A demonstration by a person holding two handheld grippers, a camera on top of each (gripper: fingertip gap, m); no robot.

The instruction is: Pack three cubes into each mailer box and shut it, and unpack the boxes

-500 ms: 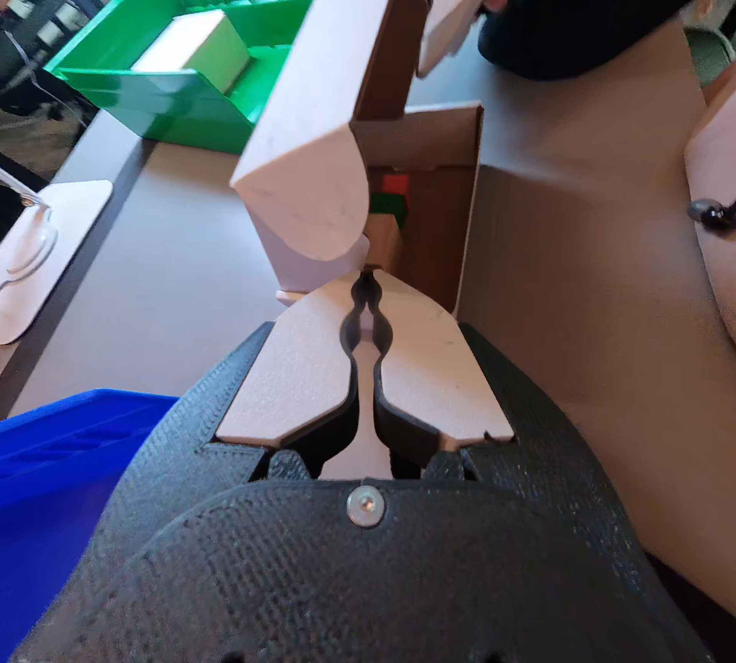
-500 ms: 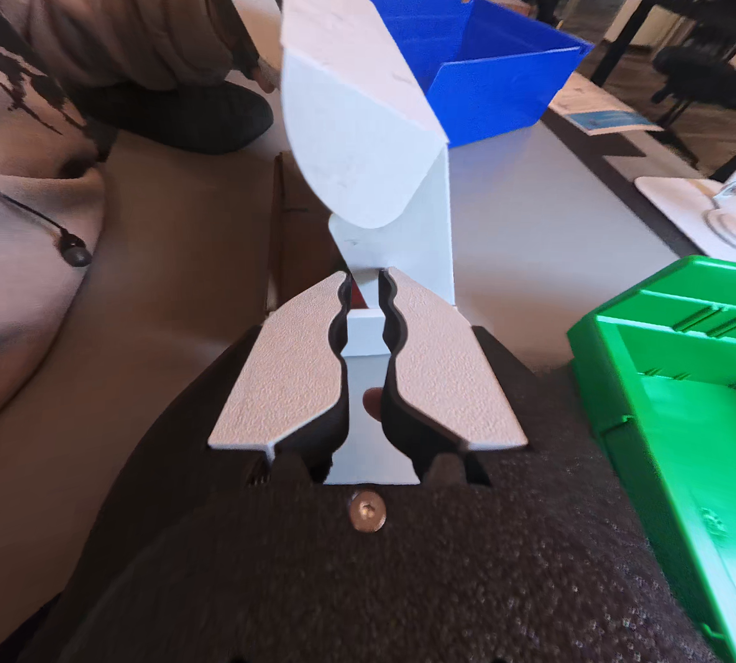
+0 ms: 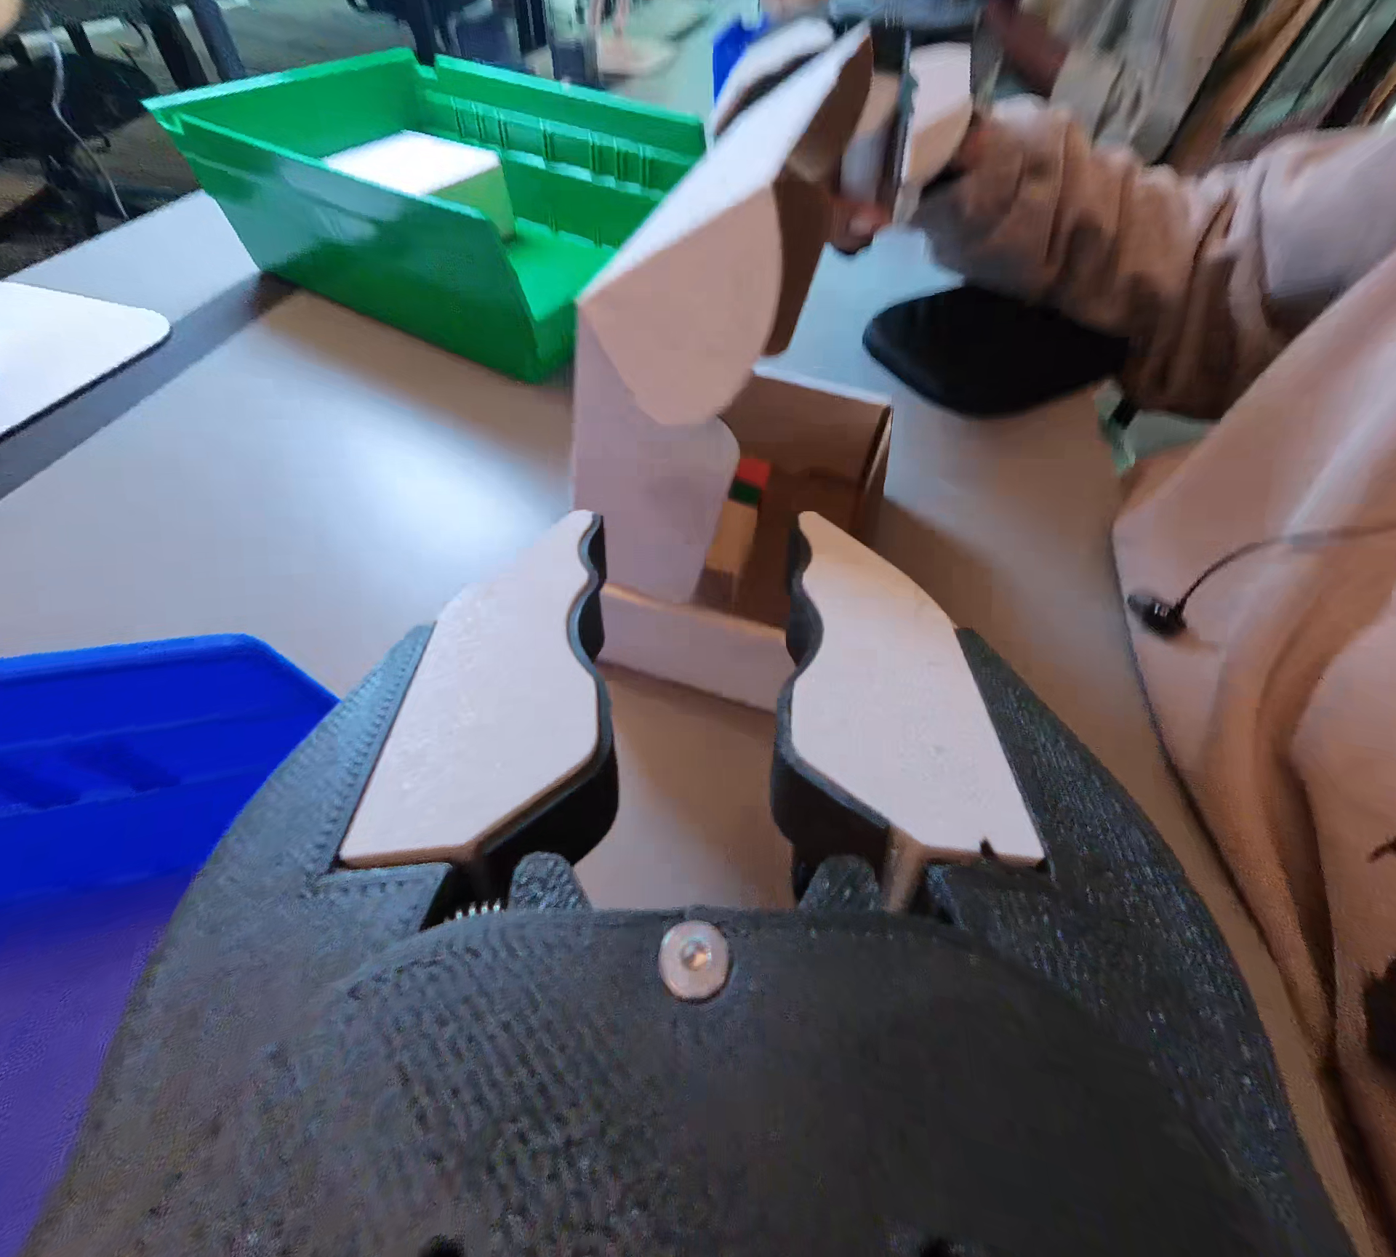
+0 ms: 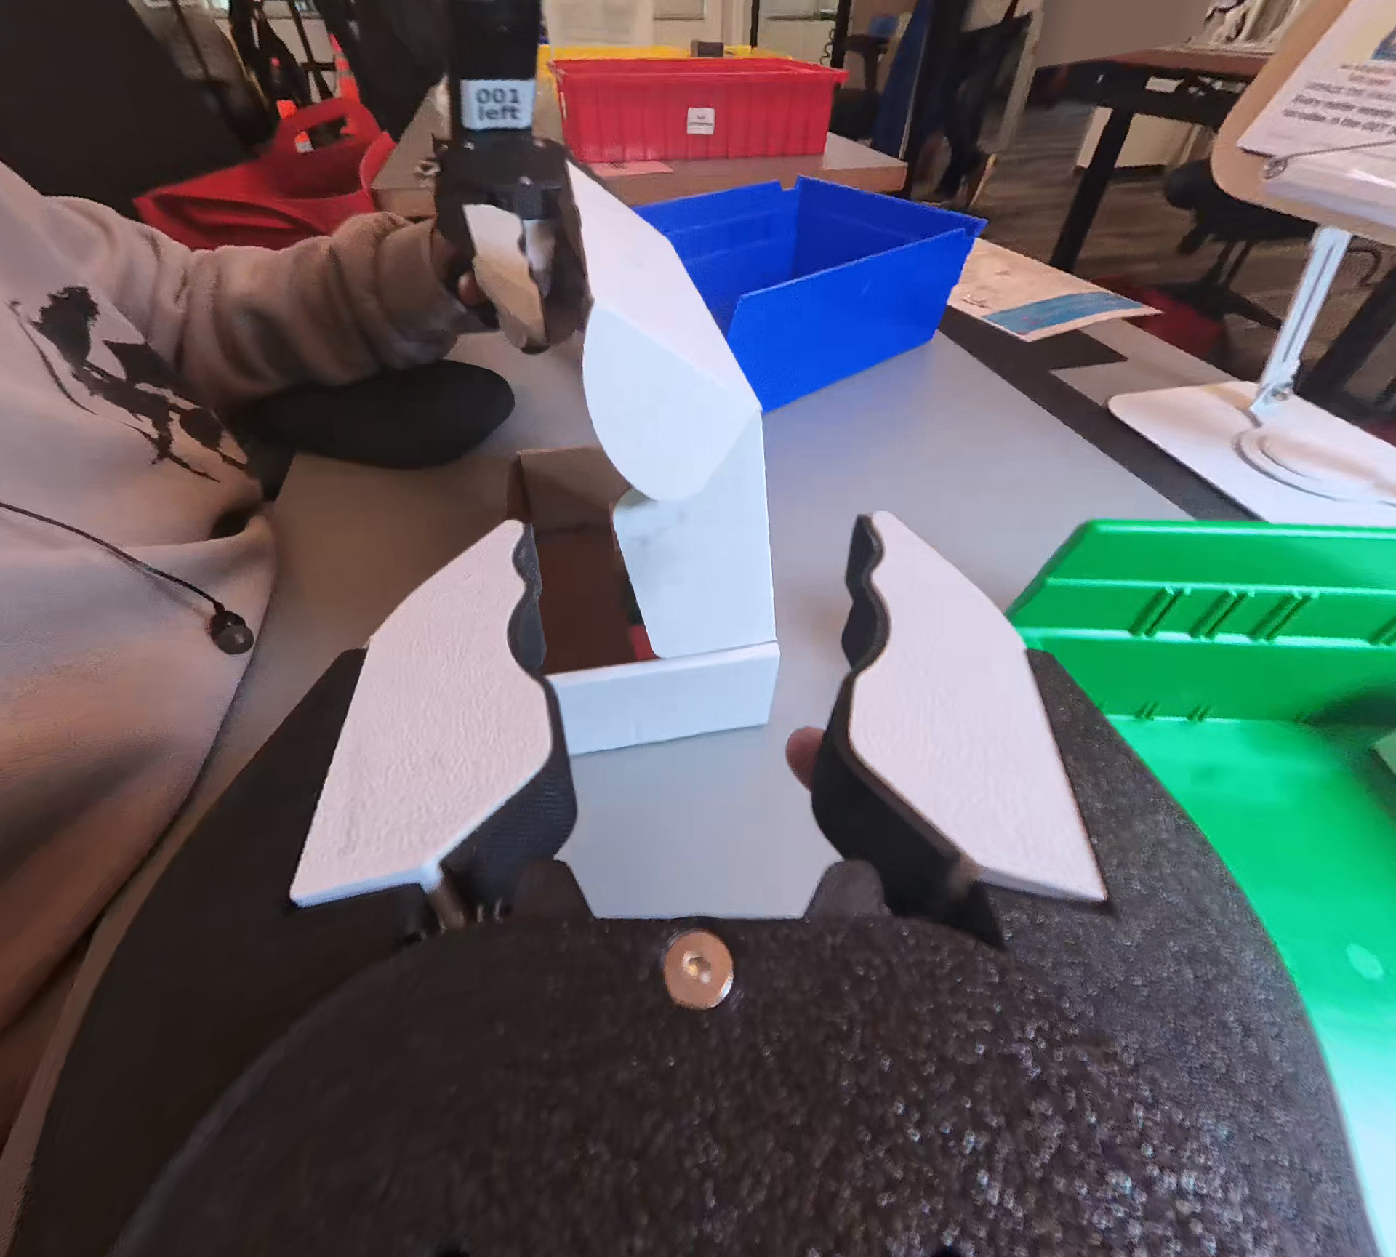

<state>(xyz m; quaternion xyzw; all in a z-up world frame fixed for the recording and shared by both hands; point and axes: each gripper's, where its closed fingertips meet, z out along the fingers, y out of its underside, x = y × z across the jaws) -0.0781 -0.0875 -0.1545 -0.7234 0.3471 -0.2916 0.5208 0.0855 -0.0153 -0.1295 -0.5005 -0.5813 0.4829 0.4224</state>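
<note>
The left gripper [image 3: 699, 529] and the right gripper [image 4: 695, 533] are both held with jaws spread and nothing between them, one at each end of the mailer box [image 4: 665, 699]. The box stands on the tabletop [image 4: 944, 465] toward the edge nearest the person, between the blue bin [image 4: 831, 314] and the green bin [image 3: 423, 269]. Its lid [image 4: 657, 344] is raised and stacked cubes [image 3: 748, 488] are seen inside. The corrugated card is judged light and fairly stiff but easily creased, so the lid is best taken by its free front edge and the base steadied at a wall. The cubes look rigid and light, suited to a pinch across flat faces. No brand is seen on the box. Small printed labels are carried by the left gripper's handle [image 4: 498, 104] and the red bin [image 4: 701, 120], and a printed sheet [image 4: 1329, 88] is clipped to a stand at the far corner.
</note>
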